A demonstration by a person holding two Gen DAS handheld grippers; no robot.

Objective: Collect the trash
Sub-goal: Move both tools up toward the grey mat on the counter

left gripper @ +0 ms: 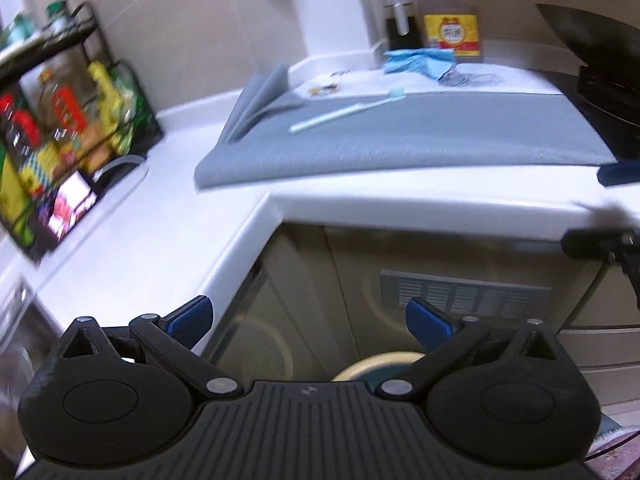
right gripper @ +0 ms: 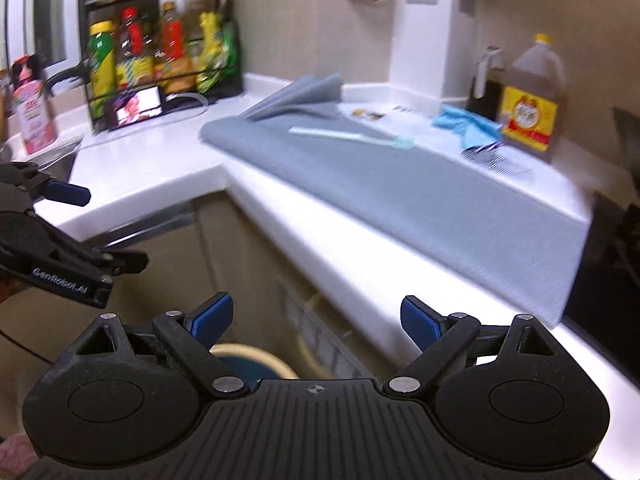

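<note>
Crumpled blue tissue trash (left gripper: pixel 418 59) sits on the white bench (left gripper: pixel 152 216) near a pale toothbrush (left gripper: pixel 344 110), both claws (left gripper: pixel 308 320) (right gripper: pixel 316 318) spread wide, holding nothing.

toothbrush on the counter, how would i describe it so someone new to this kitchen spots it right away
Start at the white kitchen counter and find the grey mat spread over it. The toothbrush lies flat near the mat's back edge, left of the crumpled blue cloth and the big yellow-labelled bottle. It is the only long, thin, pale mint stick there.
</note>
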